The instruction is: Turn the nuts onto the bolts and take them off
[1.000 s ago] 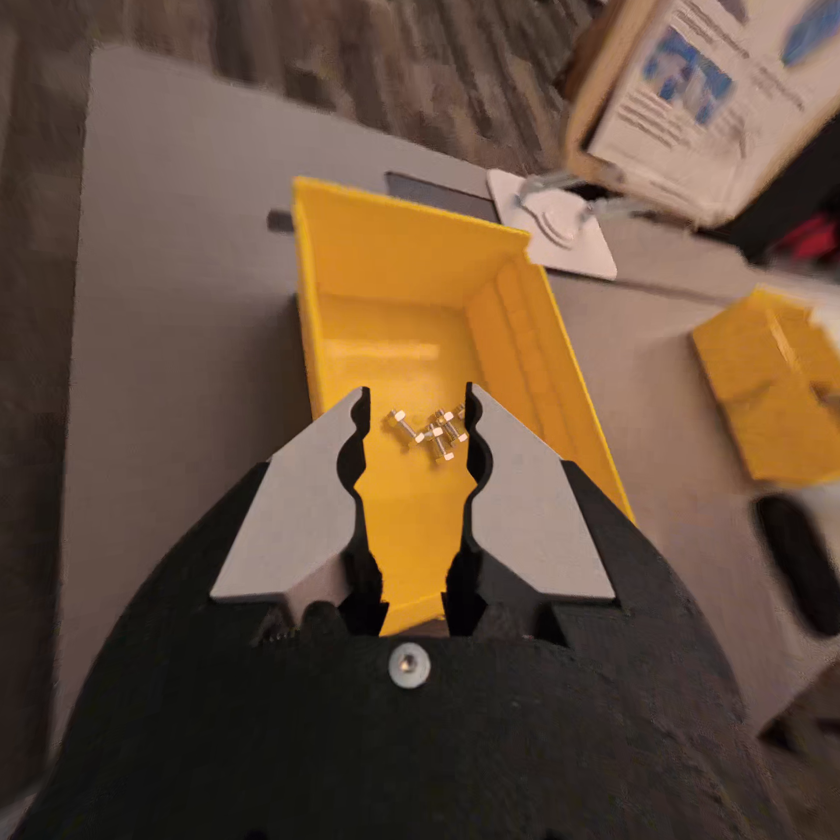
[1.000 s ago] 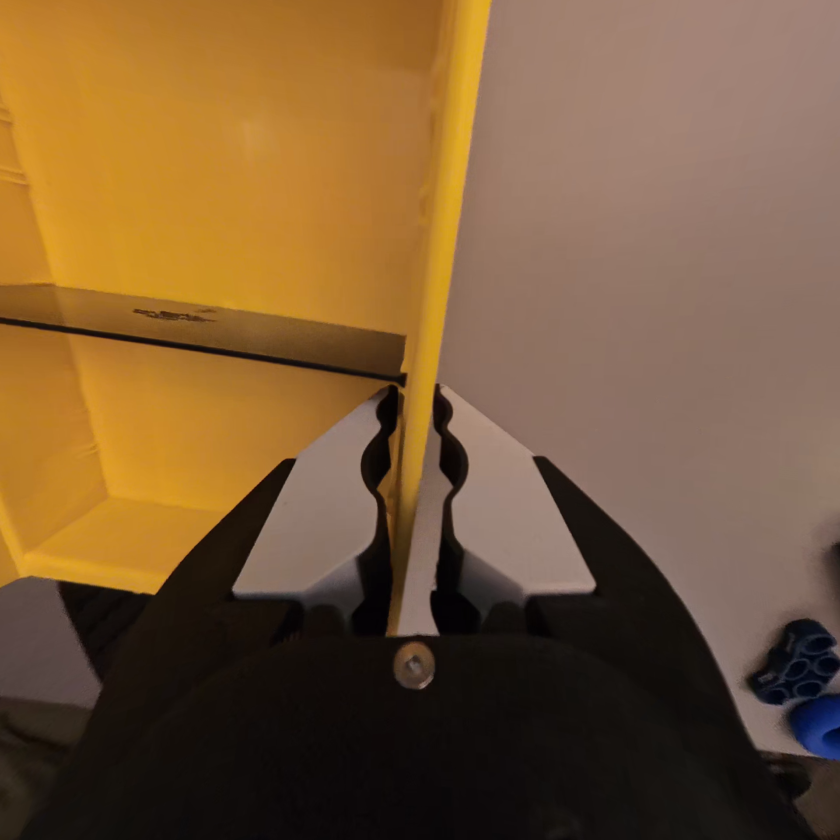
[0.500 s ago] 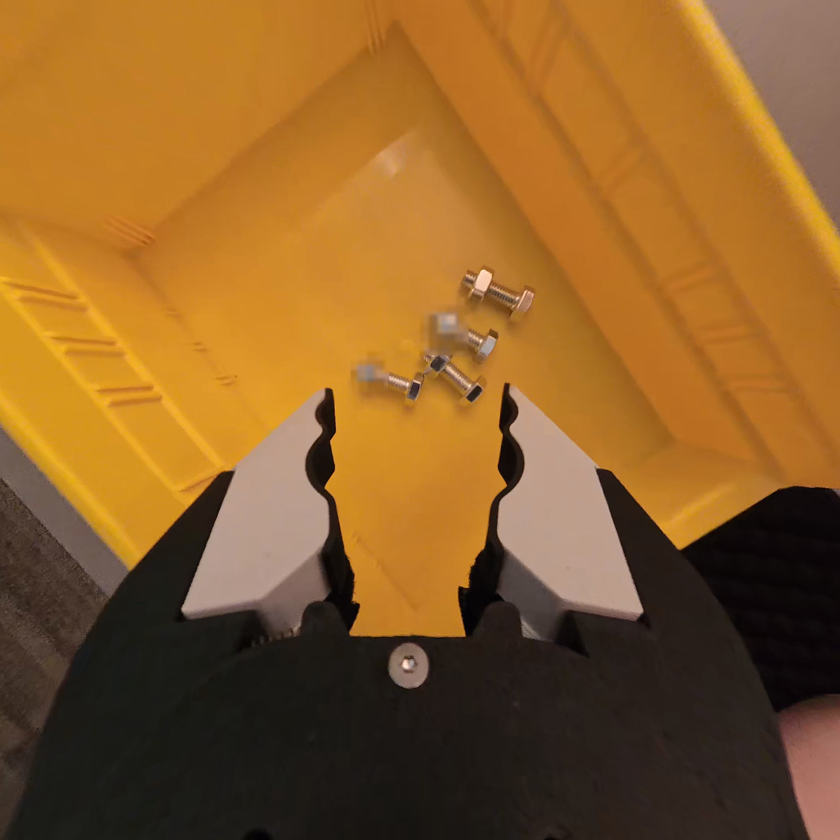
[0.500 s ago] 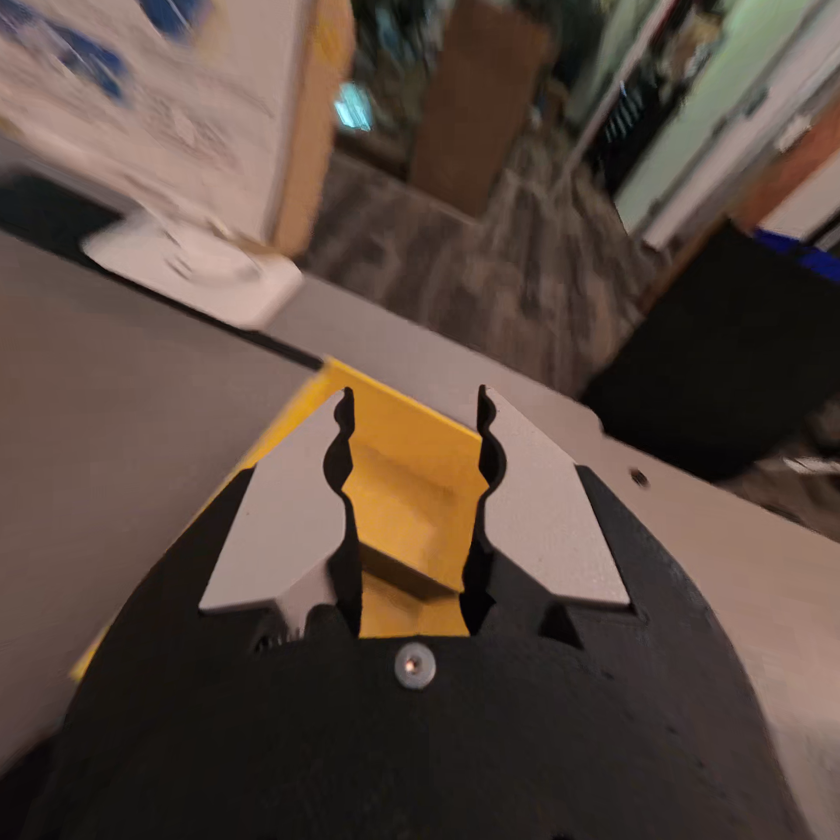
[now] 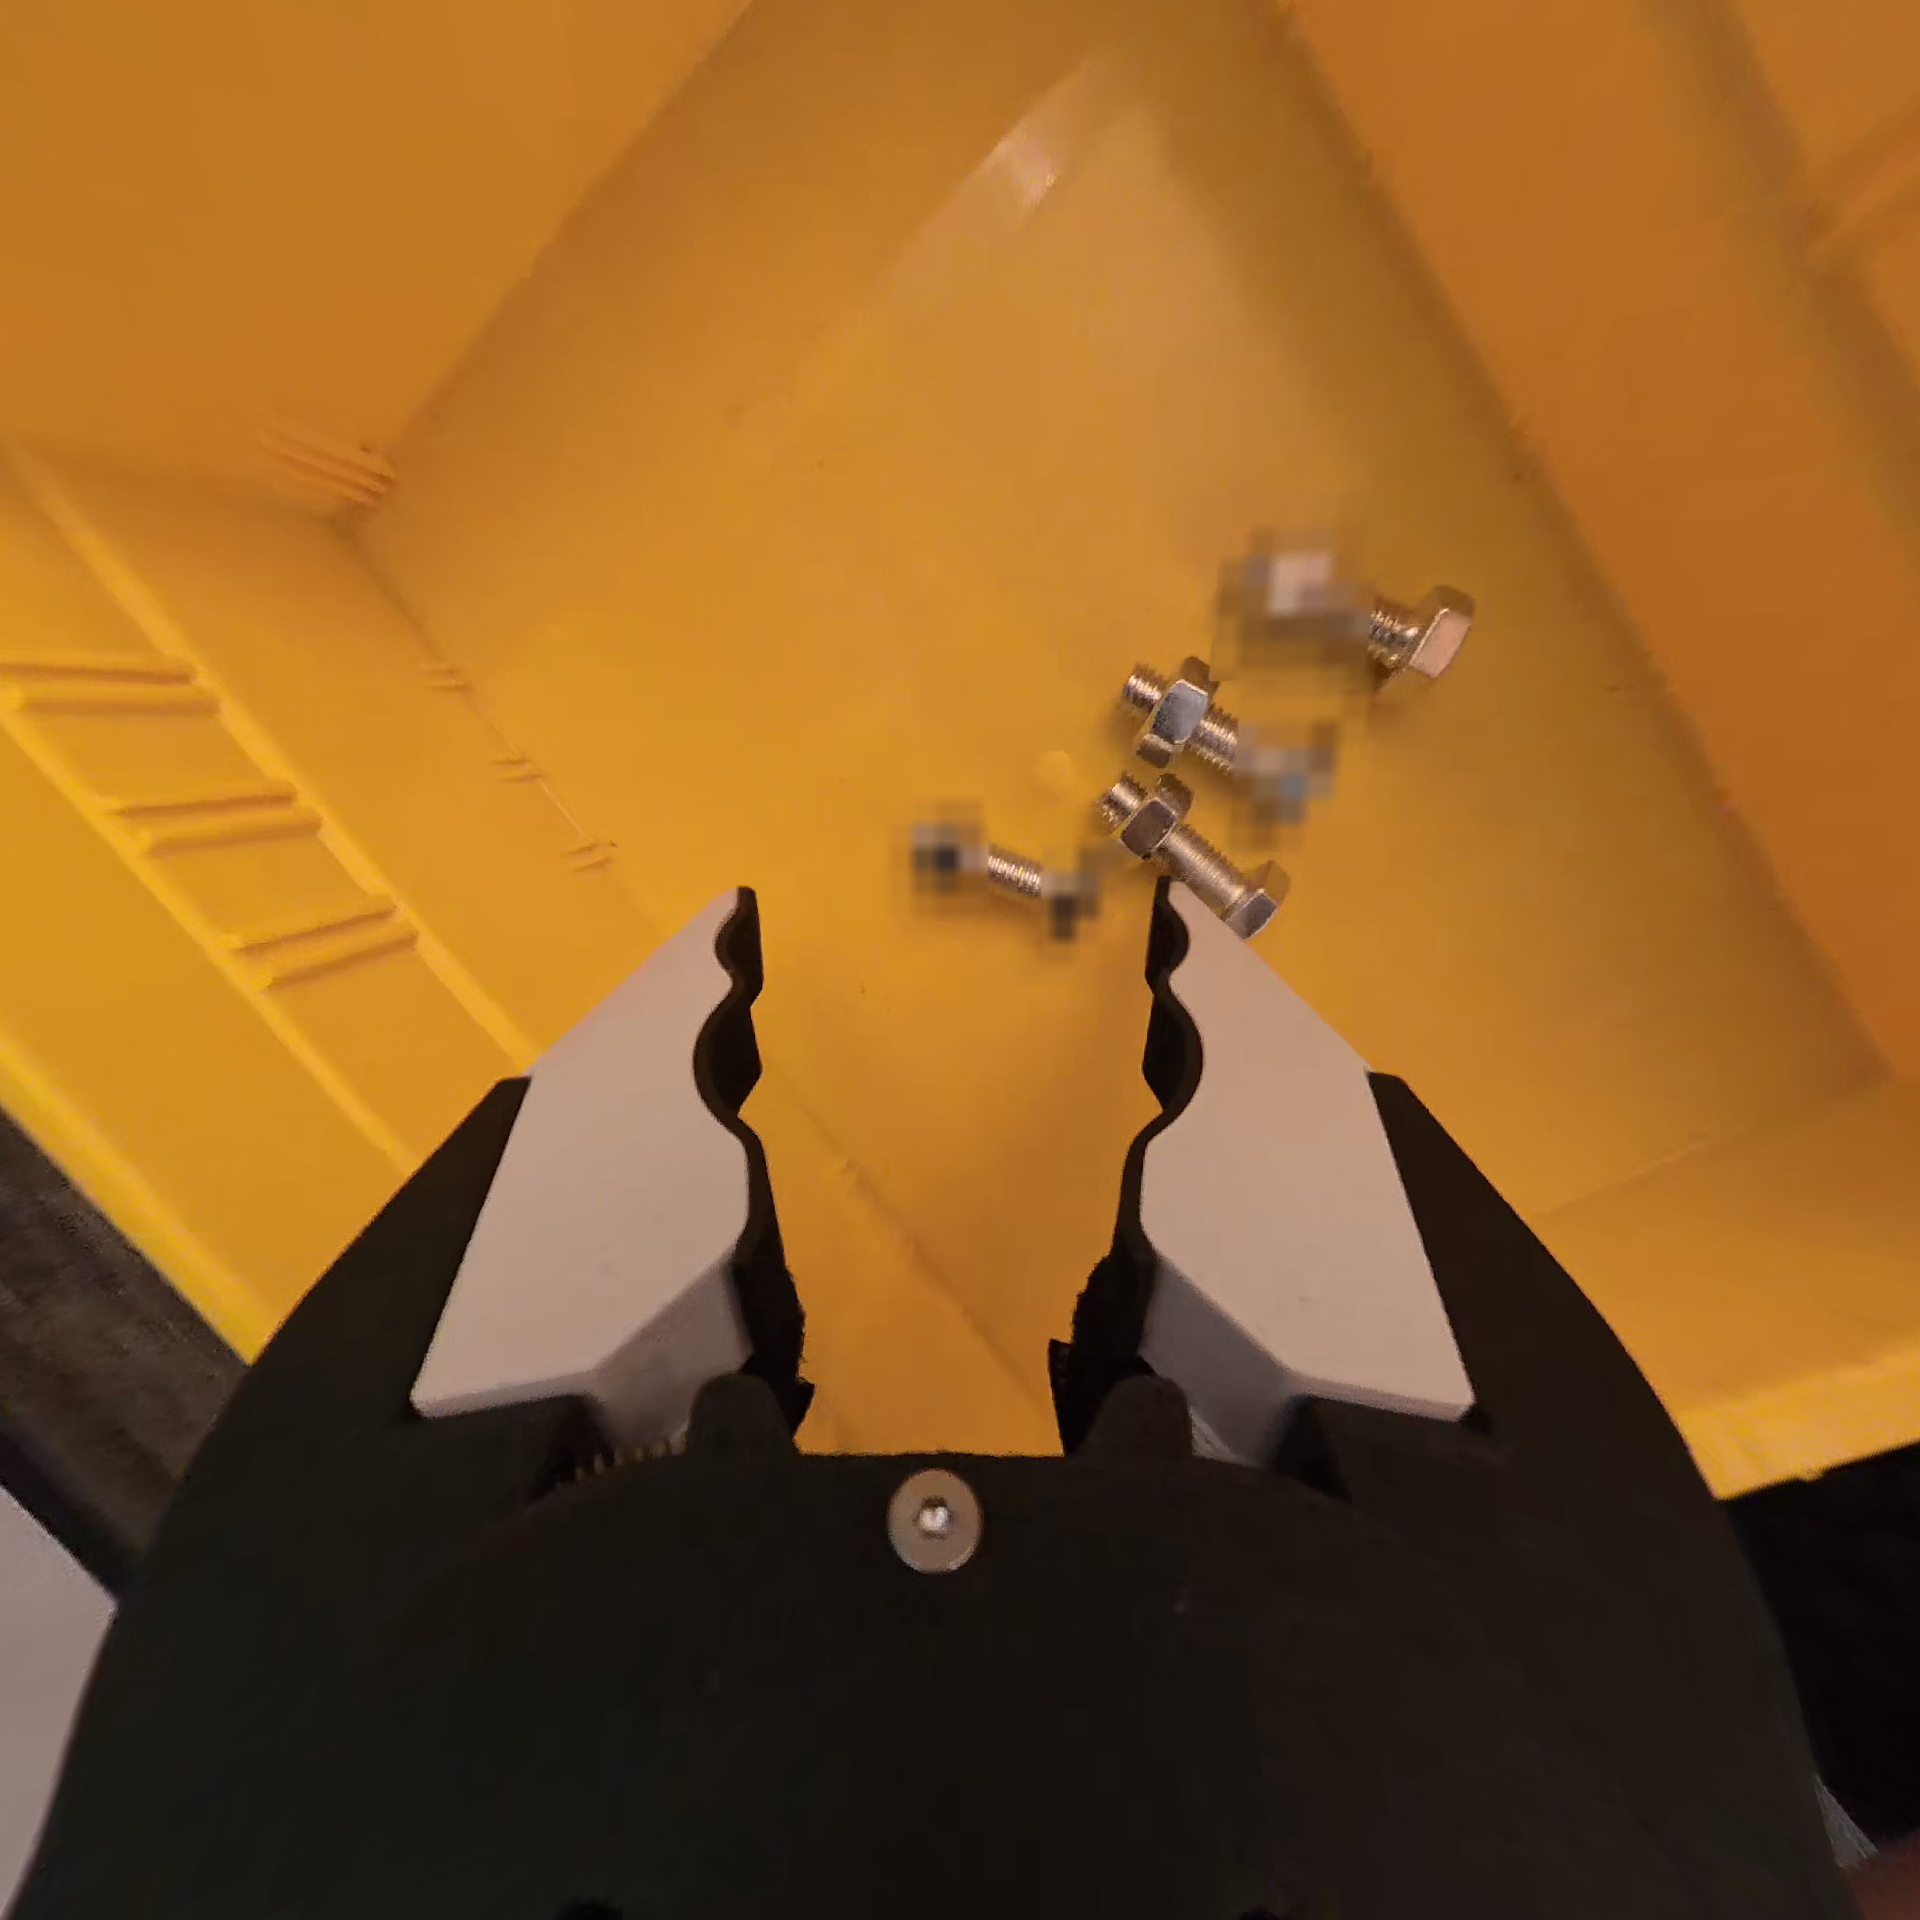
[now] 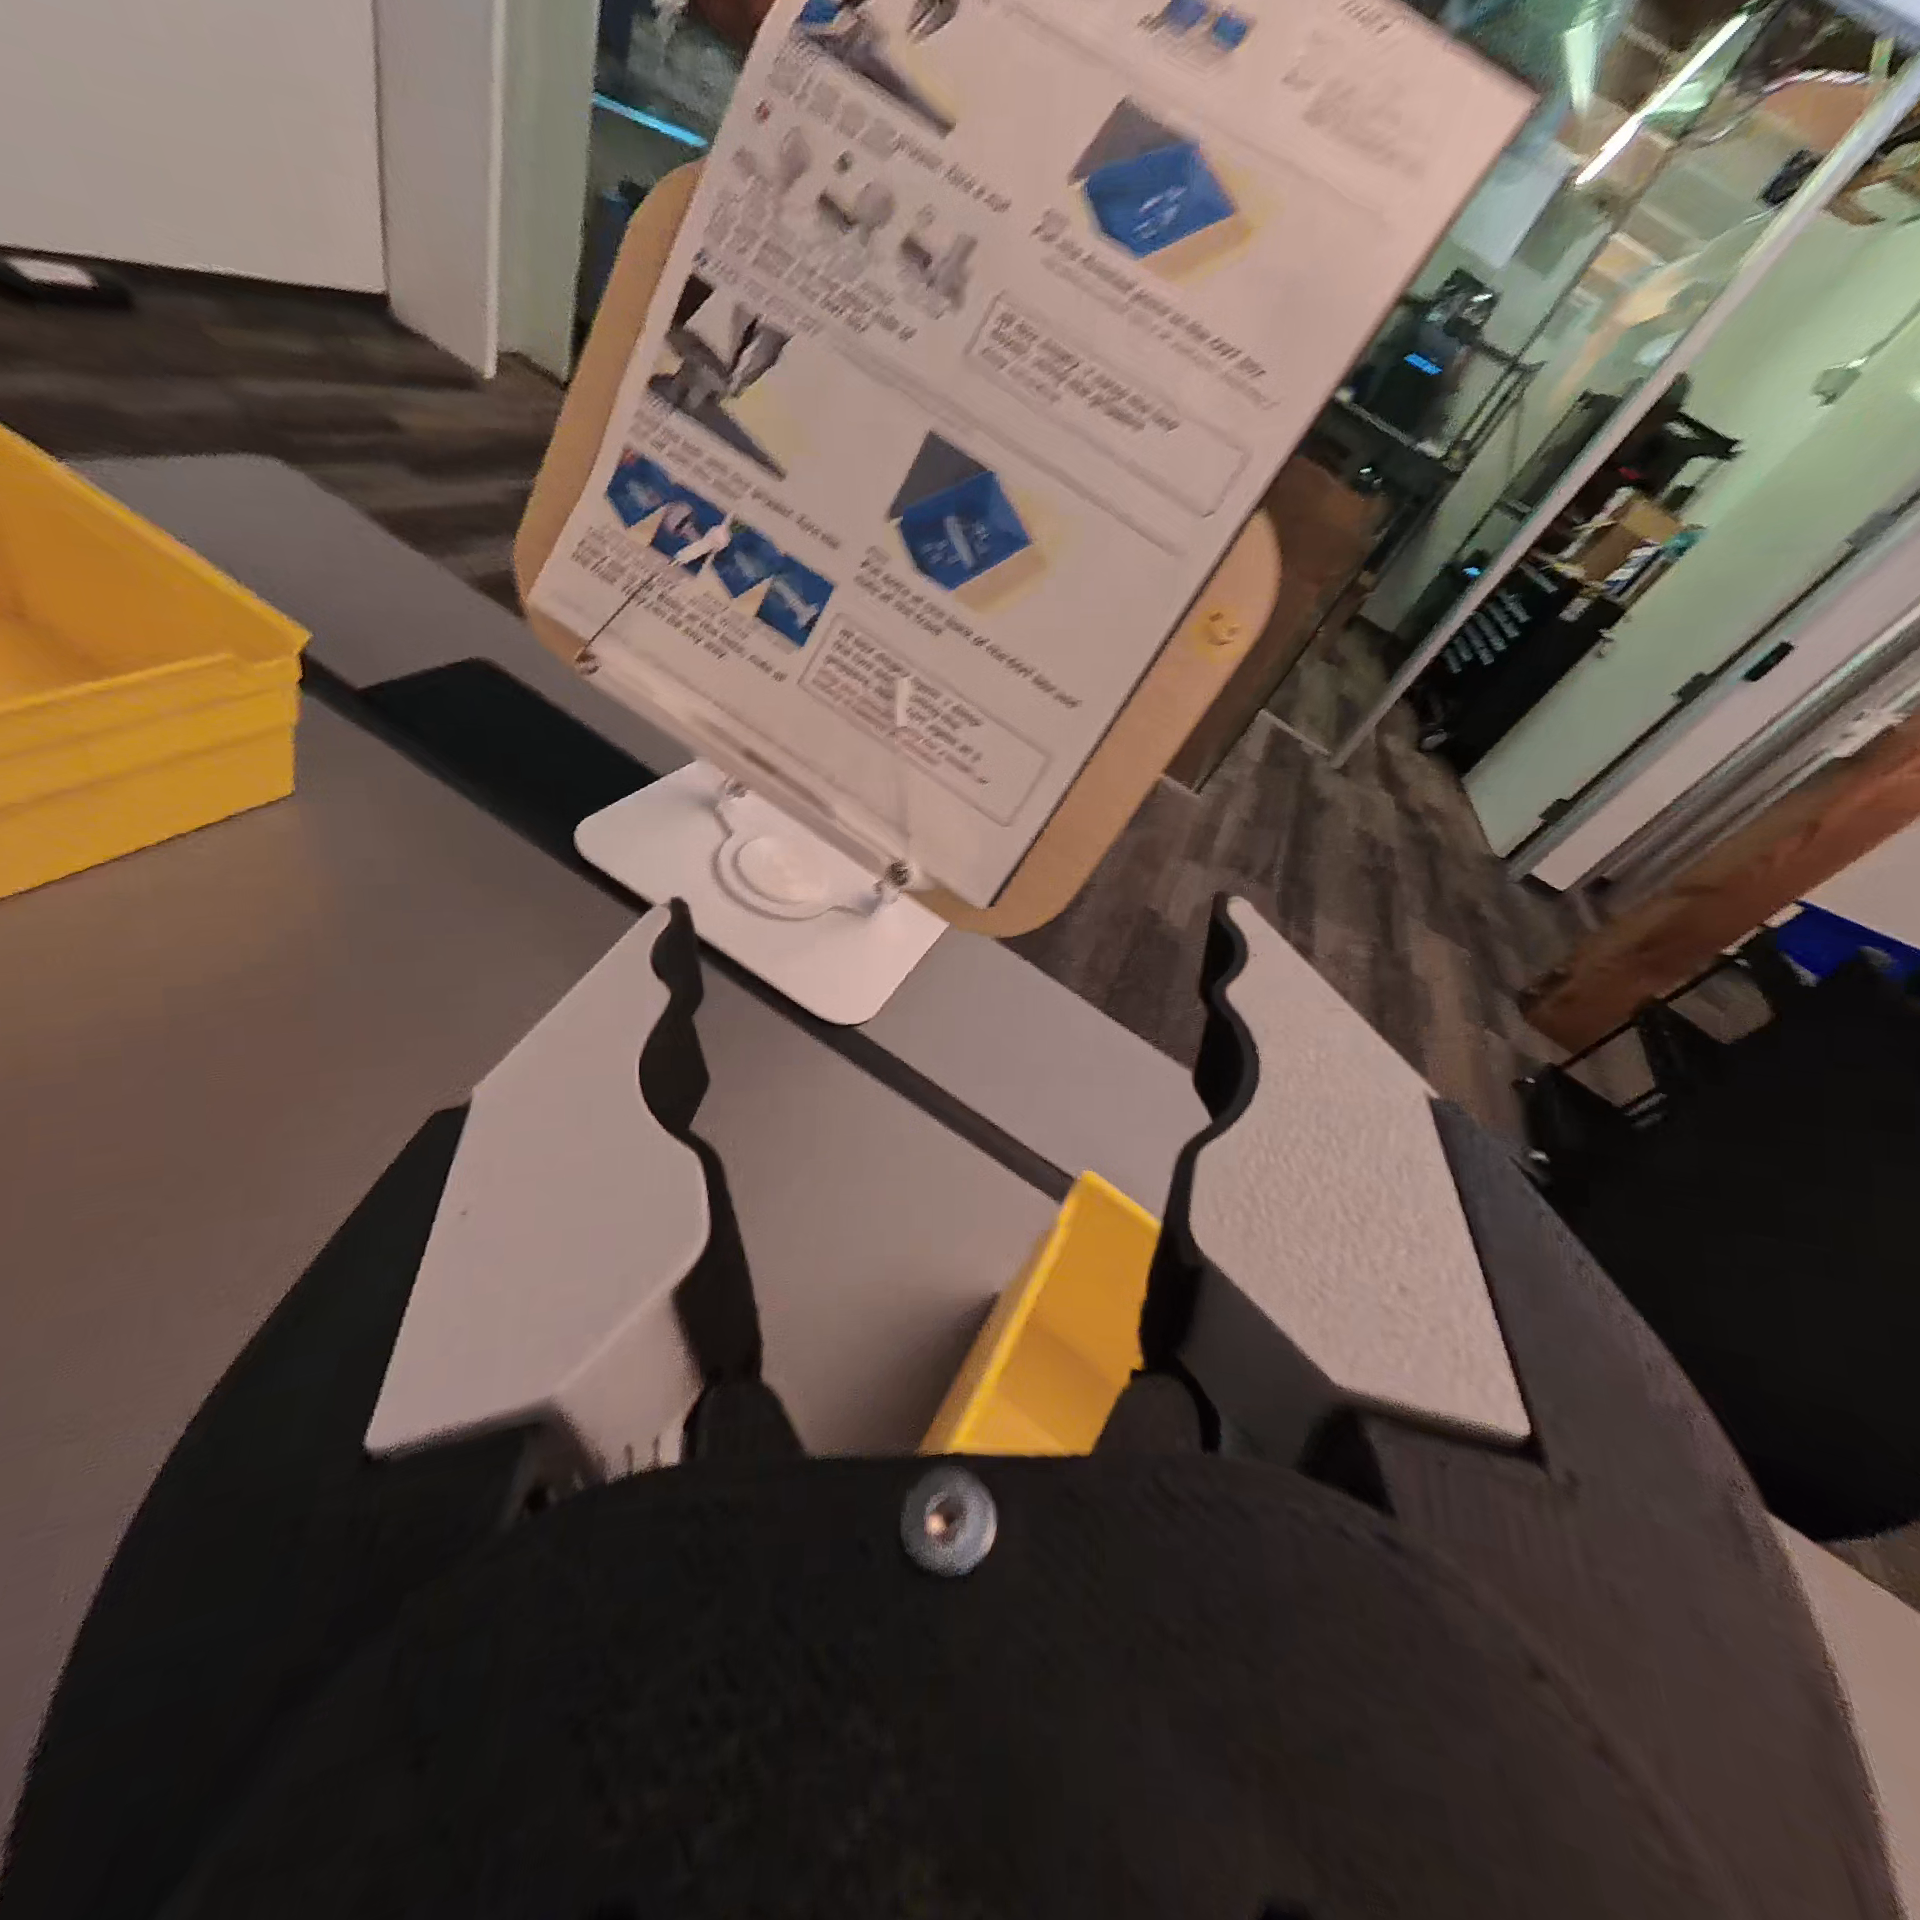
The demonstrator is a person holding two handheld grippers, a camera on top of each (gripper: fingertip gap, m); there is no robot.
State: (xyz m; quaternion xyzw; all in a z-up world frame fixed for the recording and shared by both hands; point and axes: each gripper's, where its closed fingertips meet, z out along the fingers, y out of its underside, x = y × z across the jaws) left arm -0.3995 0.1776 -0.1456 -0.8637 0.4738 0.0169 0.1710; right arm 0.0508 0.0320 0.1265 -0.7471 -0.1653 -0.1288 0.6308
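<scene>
Several small silver bolts with nuts on them [image 5: 1195, 847] lie in a loose cluster on the floor of a yellow bin [image 5: 727, 468]. My left gripper [image 5: 951, 904] is open and empty, lowered inside the bin, its tips just short of the nearest bolt [image 5: 1023, 871]. My right gripper [image 6: 951, 914] is open wide and empty, raised over the grey table [image 6: 208, 1039]. A corner of a second yellow bin [image 6: 1070, 1320] shows low between its fingers, close to the right one.
A printed instruction sheet on a brown board [image 6: 935, 416] stands on a white base [image 6: 790, 904] ahead of the right gripper. The other yellow bin [image 6: 125, 717] shows at the left of that view. The table's far edge drops to the floor. One gripper's finger ends stand about 55 centimetres off the other's.
My left gripper went down into the bin and closer to the bolts. My right gripper let go of the yellow bin wall, opened wide, and swung up to face the instruction sheet.
</scene>
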